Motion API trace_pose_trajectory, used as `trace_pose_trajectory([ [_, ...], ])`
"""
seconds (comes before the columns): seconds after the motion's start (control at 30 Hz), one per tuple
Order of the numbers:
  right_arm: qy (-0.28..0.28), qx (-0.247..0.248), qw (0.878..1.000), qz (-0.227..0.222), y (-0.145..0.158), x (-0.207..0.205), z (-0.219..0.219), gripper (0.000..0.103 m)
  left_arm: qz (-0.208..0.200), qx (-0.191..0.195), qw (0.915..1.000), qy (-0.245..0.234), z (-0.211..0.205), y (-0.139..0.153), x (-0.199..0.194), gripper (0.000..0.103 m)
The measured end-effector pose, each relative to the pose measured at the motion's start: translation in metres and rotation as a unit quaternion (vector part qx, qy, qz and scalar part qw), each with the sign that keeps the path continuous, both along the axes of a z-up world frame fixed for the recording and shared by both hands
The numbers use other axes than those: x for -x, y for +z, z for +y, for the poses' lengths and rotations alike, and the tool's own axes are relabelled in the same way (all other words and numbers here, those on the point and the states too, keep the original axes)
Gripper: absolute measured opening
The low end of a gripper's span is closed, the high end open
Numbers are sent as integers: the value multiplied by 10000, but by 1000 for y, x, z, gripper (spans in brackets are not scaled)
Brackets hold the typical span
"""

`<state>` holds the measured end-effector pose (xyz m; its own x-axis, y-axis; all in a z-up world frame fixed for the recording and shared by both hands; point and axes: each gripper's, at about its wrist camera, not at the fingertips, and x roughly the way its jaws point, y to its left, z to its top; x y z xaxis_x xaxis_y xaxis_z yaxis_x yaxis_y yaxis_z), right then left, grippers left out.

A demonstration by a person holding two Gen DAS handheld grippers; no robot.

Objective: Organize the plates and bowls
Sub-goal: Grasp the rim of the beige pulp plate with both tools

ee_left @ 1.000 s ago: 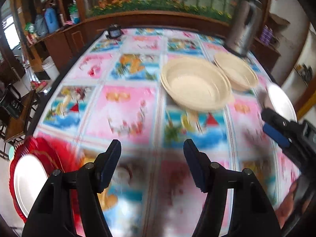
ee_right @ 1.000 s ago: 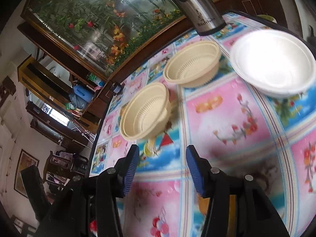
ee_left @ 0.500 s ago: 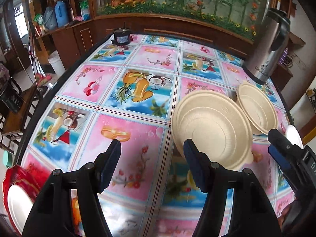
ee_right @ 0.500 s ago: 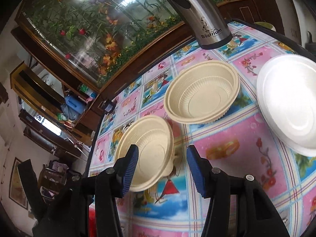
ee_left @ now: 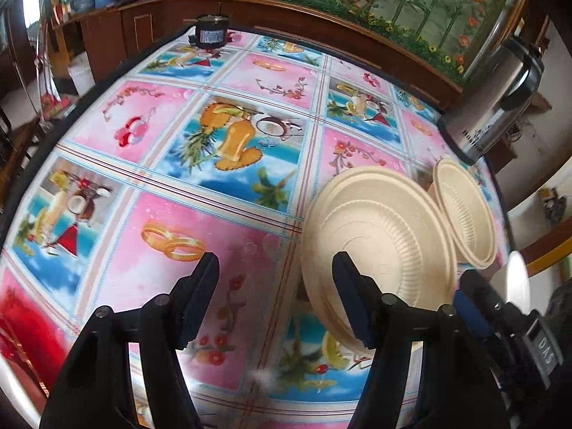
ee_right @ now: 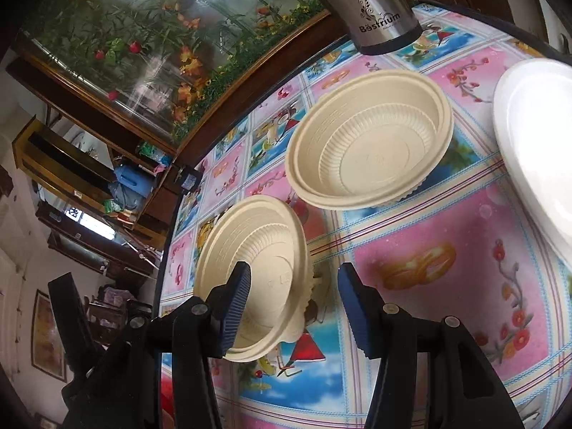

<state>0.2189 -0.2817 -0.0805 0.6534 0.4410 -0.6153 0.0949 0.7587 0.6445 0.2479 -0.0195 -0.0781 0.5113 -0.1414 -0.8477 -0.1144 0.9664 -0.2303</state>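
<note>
1. Two cream bowls stand on the bench: round, matte, with stepped rims and fine radial ribbing on the inner walls (moulded pulp or plastic, I cannot tell which).
2. The nearer cream bowl (ee_left: 379, 246) (ee_right: 254, 268) sits mouth up just ahead of both grippers; the farther cream bowl (ee_left: 464, 211) (ee_right: 368, 143) is beside it, close but apart in the right wrist view, mouth up too. Being round, neither has a long axis.
3. One white plate (ee_right: 536, 136) (ee_left: 518, 279), smooth and glossy, lies at the right edge of the bench (ee_left: 228, 221) (ee_right: 447, 246), apart from the farther bowl.
4. The bench wears a shiny printed cloth of pink and blue squares with fruit, rings and flowers.
5. One steel thermos jug (ee_right: 371, 3) (ee_left: 500, 107), brushed metal with a black base band, stands upright behind the bowls.
6. The left gripper (ee_left: 275, 296) has its two dark ribbed fingers spread apart with only cloth between them; its right finger overlaps the nearer bowl's rim in view.
7. The right gripper (ee_right: 293, 307) likewise has its fingers apart, gripping nothing; the nearer bowl's right edge lies in the gap.
8. A red item at the left wrist view's lower left is too blurred to name.
</note>
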Motion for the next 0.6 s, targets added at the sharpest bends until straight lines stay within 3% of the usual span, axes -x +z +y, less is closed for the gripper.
trace_pose_trajectory([
  [0.37, 16, -278, 9995, 180, -18, -8, 3, 49, 316, 386, 9984, -257, -4, -25, -9, 65],
  [0.53, -9, -162, 9998, 150, -23, -9, 6, 30, 185, 253, 9991, -290, -7, -28, -8, 64],
  [0.6, -28, -224, 9996, 179, -28, -10, 5, 27, 84, 243, 9991, -331, -6, -27, -6, 56],
])
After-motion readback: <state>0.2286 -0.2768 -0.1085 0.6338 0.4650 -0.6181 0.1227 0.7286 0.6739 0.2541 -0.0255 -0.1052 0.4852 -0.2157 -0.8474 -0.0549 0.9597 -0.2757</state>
